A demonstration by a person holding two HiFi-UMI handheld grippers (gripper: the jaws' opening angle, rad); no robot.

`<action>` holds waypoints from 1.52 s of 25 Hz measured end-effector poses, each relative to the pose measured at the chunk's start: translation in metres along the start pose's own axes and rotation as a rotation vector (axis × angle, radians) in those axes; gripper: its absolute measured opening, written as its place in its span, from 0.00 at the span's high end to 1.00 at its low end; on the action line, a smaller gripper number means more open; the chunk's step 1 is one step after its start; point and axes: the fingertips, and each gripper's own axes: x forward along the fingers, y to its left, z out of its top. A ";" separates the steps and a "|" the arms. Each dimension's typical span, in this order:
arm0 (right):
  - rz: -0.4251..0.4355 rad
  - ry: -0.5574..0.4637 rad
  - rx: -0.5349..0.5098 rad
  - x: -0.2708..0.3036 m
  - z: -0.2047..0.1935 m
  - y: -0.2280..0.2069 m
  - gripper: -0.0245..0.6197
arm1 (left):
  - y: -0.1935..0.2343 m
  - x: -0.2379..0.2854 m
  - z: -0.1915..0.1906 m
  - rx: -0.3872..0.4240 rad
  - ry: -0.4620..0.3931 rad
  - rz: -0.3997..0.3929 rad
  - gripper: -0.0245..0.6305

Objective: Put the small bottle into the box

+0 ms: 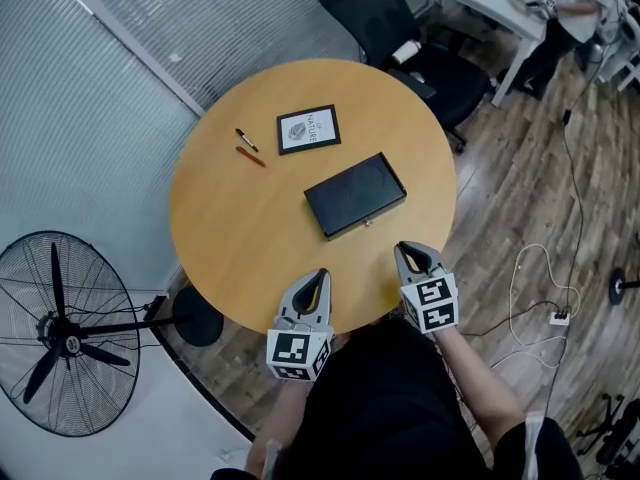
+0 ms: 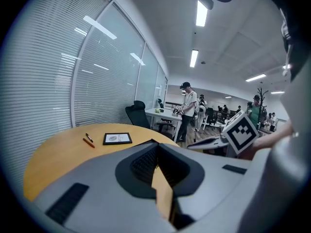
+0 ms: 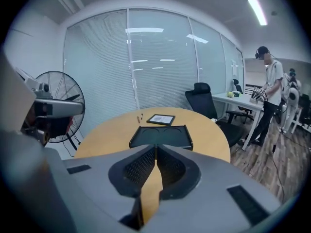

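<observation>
- My left gripper has its jaws pressed fully together with nothing in them. Its tips hang over the near edge of the round table.
- My right gripper is just to the right of the left one, also over the near edge. In its own view the jaw tips meet, and nothing is caught between them.
- The box is black and lies flat on the table, straight ahead of the right gripper. It is near the tips but clear of them.
- From the left gripper the box is ahead and off to the right.
- In the right gripper view the top of the box shows two round marks.
- I cannot tell where the small bottle is.
- Beyond the box, farther from both grippers, lies a framed picture. A black pen and an orange pen lie just to its left.
- A standing fan is on the floor, well off to the left of my left gripper.
</observation>
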 end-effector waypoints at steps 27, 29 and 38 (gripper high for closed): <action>0.224 -0.289 -0.044 -0.114 0.108 0.005 0.95 | -0.027 -0.045 0.052 -0.012 -0.110 0.152 0.96; 0.222 -0.287 -0.042 -0.115 0.107 0.006 0.95 | -0.028 -0.046 0.055 0.011 -0.110 0.150 0.96; 0.210 -0.265 -0.088 -0.113 0.092 0.017 0.95 | -0.032 -0.050 0.046 -0.007 -0.106 0.143 0.96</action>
